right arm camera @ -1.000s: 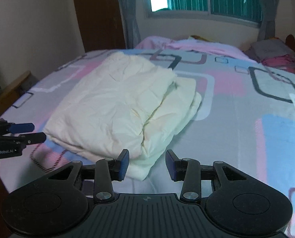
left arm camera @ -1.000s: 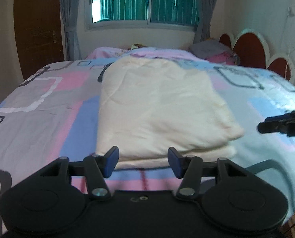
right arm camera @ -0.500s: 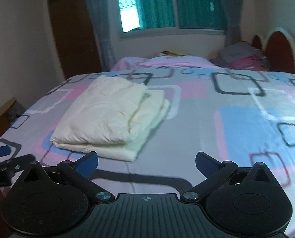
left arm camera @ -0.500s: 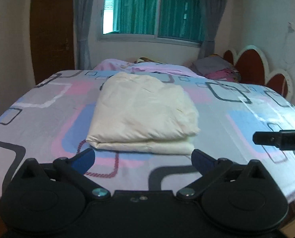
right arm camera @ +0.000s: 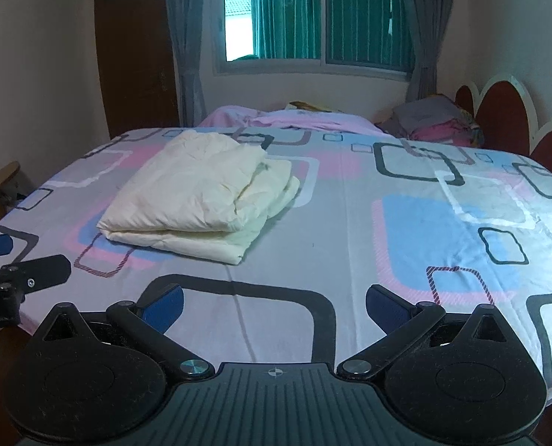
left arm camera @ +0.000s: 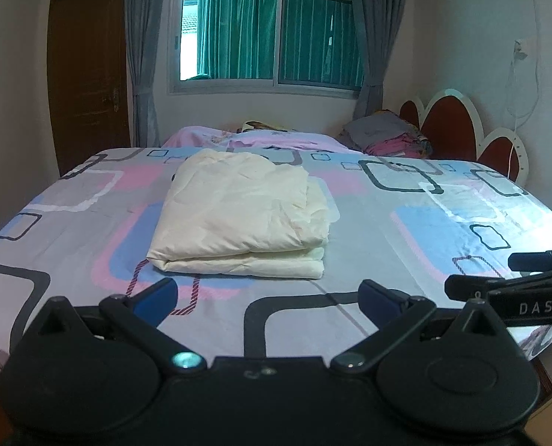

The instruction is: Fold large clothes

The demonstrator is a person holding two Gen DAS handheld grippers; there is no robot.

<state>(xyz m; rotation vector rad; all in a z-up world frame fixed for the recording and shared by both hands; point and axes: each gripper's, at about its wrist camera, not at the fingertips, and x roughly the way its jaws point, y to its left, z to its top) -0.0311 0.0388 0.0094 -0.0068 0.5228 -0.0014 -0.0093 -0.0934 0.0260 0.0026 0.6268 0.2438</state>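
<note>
A cream garment lies folded in a neat rectangular stack on the patterned bedsheet; it also shows in the right wrist view left of centre. My left gripper is open and empty, held back near the bed's front edge, apart from the garment. My right gripper is open and empty, also back at the front edge. The right gripper shows at the right of the left wrist view; the left gripper shows at the left of the right wrist view.
A pink blanket and a pile of grey and pink clothes lie at the far end of the bed. A red headboard stands at the right. A window and a brown door are behind.
Both grippers have opened wide and drawn back from the folded garment toward the bed's front edge. The garment stays folded on the bed.
</note>
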